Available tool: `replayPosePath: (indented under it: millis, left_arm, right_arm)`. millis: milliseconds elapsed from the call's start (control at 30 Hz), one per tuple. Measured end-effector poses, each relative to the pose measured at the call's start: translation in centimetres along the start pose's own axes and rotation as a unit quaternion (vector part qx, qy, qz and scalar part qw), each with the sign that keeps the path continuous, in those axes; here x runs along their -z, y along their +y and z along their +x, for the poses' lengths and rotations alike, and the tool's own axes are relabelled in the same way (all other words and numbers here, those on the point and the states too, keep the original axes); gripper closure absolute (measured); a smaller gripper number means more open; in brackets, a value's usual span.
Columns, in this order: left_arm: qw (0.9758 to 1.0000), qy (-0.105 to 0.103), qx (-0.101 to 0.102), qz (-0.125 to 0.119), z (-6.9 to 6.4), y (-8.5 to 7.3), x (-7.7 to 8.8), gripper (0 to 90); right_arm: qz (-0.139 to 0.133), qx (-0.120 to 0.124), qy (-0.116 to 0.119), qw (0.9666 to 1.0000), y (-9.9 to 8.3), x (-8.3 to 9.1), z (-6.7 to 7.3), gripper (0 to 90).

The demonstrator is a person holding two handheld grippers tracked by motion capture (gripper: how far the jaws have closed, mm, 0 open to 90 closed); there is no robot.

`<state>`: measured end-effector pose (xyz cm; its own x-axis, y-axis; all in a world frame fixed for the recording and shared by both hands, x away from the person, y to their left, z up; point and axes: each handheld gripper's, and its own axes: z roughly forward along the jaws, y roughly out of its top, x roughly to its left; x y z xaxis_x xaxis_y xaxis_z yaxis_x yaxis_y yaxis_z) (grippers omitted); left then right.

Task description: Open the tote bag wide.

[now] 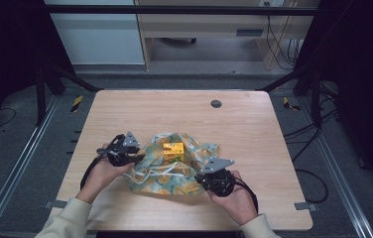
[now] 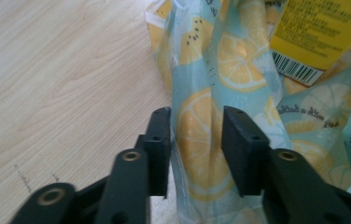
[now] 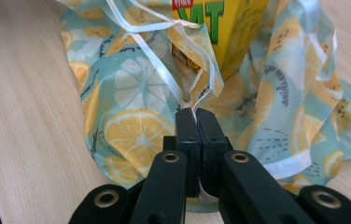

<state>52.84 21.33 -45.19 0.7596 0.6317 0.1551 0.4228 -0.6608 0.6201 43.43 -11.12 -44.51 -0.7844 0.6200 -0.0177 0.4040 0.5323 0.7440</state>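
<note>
The bag (image 1: 174, 168), a lemon-print plastic sack, lies crumpled at lower centre of the table (image 1: 254, 129) in the high view, with a yellow carton (image 1: 173, 150) standing in its open mouth; in the right gripper view the right tongs (image 3: 197, 116) are clenched on a white ribbon handle (image 3: 152, 58) and a thin fold of the bag's rim, jaws pressed together with the ribbon emerging between the tips; in the left gripper view the left tongs (image 2: 197, 123) straddle an upright fold of the bag (image 2: 201, 140), the left jaw against the film, the right jaw just beside it, so the fold sits between the jaws but does not look firmly pinched; in the high view the left tongs (image 1: 131, 152) sit at the bag's left edge and the right tongs (image 1: 213, 174) at its lower right. Likely faults from here: the slick film may slip from the left tongs if they lift before closing fully; an uneven pull may then tip the carton out of the mouth; the right grip holds little material, so a sharp tug could strip the ribbon free or tear the film; pulling the two sides apart too far may flatten the bag and push the carton onto the table.
</note>
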Motion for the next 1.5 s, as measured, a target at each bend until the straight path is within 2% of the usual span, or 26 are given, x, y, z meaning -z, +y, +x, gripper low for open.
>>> replayPosePath:
  millis: [133,267,300,433,667,800,1167,1500]
  left_arm:
    - [1.0000,0.000,0.002,0.004,0.1,-0.2,0.1,79.5]
    - [0.9997,0.012,0.009,-0.020,0.4,0.0,1.0,88.7]
    - [0.9993,0.018,0.014,-0.030,0.5,0.0,1.3,89.0]
    - [0.9985,0.029,0.025,-0.038,0.8,-0.1,1.4,89.2]
    - [0.9985,0.029,0.033,-0.032,1.1,-0.4,0.6,88.9]
    - [0.9988,0.029,0.030,-0.026,1.0,-0.4,0.4,89.0]
    - [0.9993,0.030,0.023,-0.008,0.9,-0.7,-0.4,90.0]
    - [0.9993,0.035,0.017,-0.002,0.7,-1.0,-0.6,90.0]
  right_arm:
    - [-0.002,0.003,0.000,1.0000,-0.1,0.2,0.0,89.5]
    - [0.002,0.004,-0.005,1.0000,-0.3,0.5,-0.1,89.6]
    - [0.002,0.007,-0.006,1.0000,-0.3,0.6,-0.2,89.6]
    - [0.006,0.006,-0.013,0.9999,-0.7,1.0,-0.7,89.6]
    - [0.041,0.003,-0.025,0.9989,-1.8,0.8,-1.3,89.7]
    - [0.060,-0.002,-0.025,0.9979,-2.3,0.3,-1.7,89.7]
    - [0.081,-0.015,-0.030,0.9961,-3.3,0.1,-2.8,89.8]
    - [0.079,-0.024,-0.031,0.9961,-3.5,0.0,-3.1,89.8]
